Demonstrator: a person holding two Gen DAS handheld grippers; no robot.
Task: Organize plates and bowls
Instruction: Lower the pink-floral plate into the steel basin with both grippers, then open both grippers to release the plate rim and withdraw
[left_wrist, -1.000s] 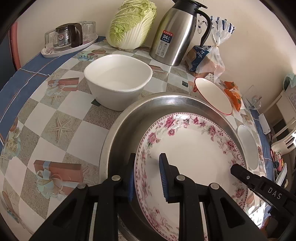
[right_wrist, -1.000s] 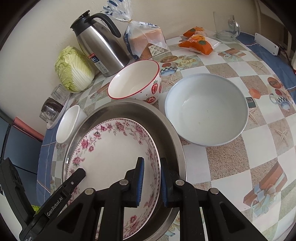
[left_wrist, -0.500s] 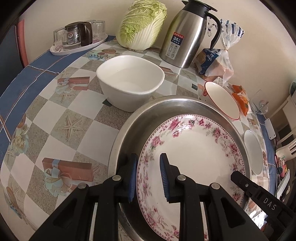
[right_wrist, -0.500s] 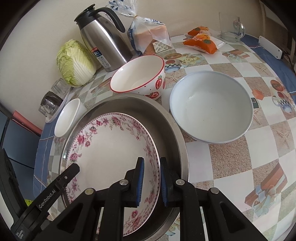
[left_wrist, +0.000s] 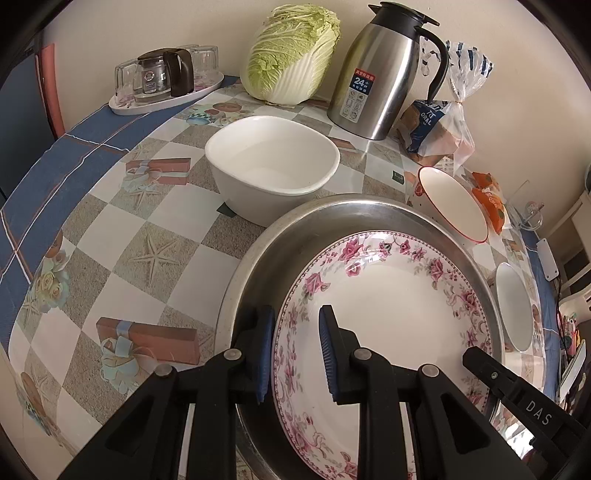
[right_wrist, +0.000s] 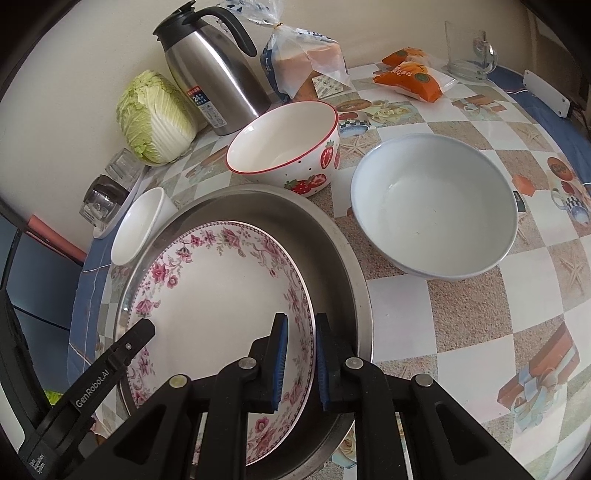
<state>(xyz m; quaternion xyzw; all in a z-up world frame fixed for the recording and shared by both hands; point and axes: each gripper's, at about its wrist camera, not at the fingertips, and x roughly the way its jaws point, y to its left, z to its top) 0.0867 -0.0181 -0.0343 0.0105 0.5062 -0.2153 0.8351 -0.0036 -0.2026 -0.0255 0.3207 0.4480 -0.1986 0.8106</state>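
Observation:
A floral plate (left_wrist: 388, 325) (right_wrist: 221, 295) lies inside a large steel pan (left_wrist: 332, 218) (right_wrist: 332, 243). My left gripper (left_wrist: 295, 350) straddles the plate's left rim with a visible gap beside its pads. My right gripper (right_wrist: 299, 358) straddles the plate's right rim, its jaws narrowly parted around it. A white square bowl (left_wrist: 273, 166) (right_wrist: 138, 225) stands left of the pan. A strawberry bowl (right_wrist: 284, 147) (left_wrist: 454, 203) stands behind the pan. A pale blue bowl (right_wrist: 436, 203) (left_wrist: 515, 306) stands to the pan's right.
At the back stand a steel thermos (left_wrist: 384, 70) (right_wrist: 214, 70), a cabbage (left_wrist: 291, 51) (right_wrist: 155, 114), bagged bread (left_wrist: 439, 125) (right_wrist: 306, 62), orange snack packs (right_wrist: 410, 77), a glass mug (right_wrist: 469, 51) and a tray of glasses (left_wrist: 166, 81).
Both grippers have drawn back a little from the plate and their jaws have widened slightly. The plate rests in the pan.

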